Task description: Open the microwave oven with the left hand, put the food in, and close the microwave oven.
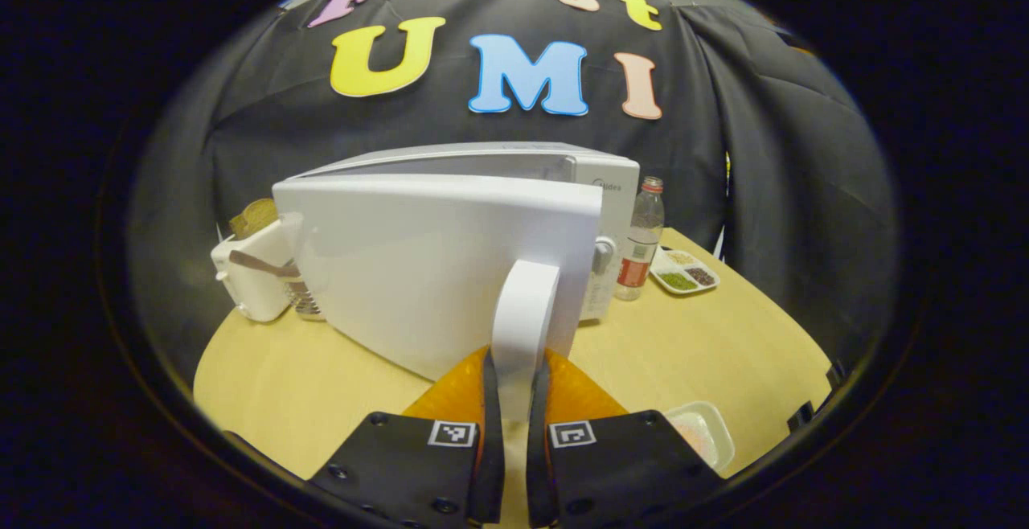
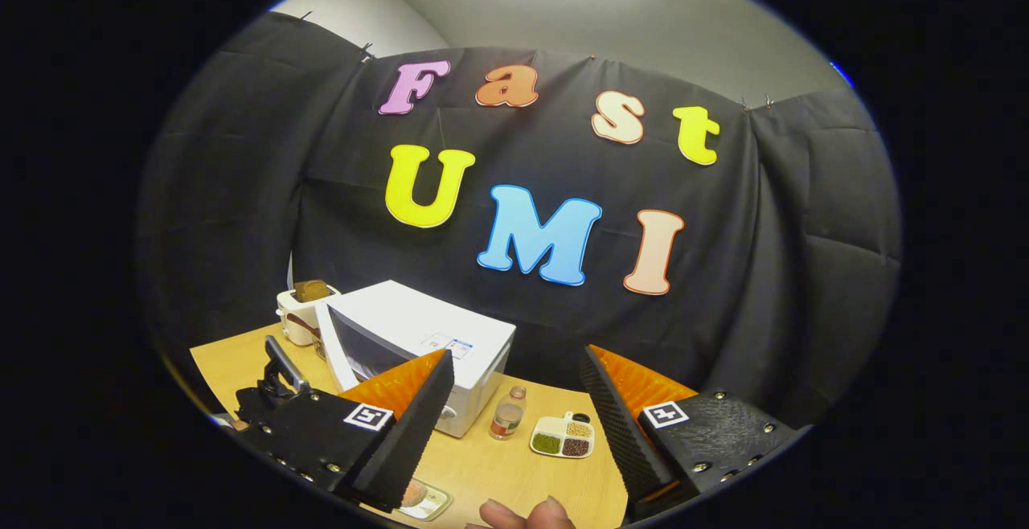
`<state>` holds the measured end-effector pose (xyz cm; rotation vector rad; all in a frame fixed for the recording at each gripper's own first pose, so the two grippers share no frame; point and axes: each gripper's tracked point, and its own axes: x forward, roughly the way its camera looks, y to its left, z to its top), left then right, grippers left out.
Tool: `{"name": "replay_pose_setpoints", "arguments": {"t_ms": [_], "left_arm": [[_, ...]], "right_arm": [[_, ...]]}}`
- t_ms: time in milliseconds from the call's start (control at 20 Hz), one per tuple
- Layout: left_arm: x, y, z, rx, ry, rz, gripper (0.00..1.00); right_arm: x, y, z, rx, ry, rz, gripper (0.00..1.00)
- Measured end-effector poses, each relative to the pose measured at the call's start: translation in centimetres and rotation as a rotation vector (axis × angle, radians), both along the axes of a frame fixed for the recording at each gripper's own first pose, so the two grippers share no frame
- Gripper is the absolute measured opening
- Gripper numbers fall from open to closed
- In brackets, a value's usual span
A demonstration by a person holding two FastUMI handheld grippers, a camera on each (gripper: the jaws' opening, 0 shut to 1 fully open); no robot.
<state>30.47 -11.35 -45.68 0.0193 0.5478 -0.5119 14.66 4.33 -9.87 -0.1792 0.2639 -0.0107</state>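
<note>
The white microwave (image 1: pixel 563 163) stands at the back of the wooden table (image 1: pixel 723 336), and its door (image 1: pixel 434 272) is swung partly open towards me. My left gripper (image 1: pixel 514 384) is shut on the door's upright white handle (image 1: pixel 522 328), one finger on each side. A small white dish of food (image 1: pixel 699 432) lies on the table to the right of that gripper. In the right gripper view, my right gripper (image 2: pixel 517 360) hangs open above the table with nothing between its fingers. The microwave (image 2: pixel 426 328), its open door (image 2: pixel 354 344) and the food dish (image 2: pixel 422 498) lie below it.
A white toaster (image 1: pixel 249 272) holding bread stands left of the microwave. To the right of the microwave are a plastic bottle (image 1: pixel 643 243) and a divided tray of beans (image 1: pixel 683 270). Fingertips of a hand (image 2: pixel 522 514) show at the bottom of the right gripper view.
</note>
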Motion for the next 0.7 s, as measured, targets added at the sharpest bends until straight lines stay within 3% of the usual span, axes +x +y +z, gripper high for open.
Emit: {"name": "replay_pose_setpoints", "arguments": {"t_ms": [300, 700], "left_arm": [[-3.6, 9.3, -0.4, 0.019, 0.016, 0.045, 0.19], [-4.5, 19.9, -1.2, 0.031, 0.033, 0.105, 0.20]], "right_arm": [[-0.3, 3.1, 0.0, 0.034, -0.016, 0.002, 0.97], [0.7, 5.7, -1.9, 0.038, -0.002, -0.032, 0.97]]}}
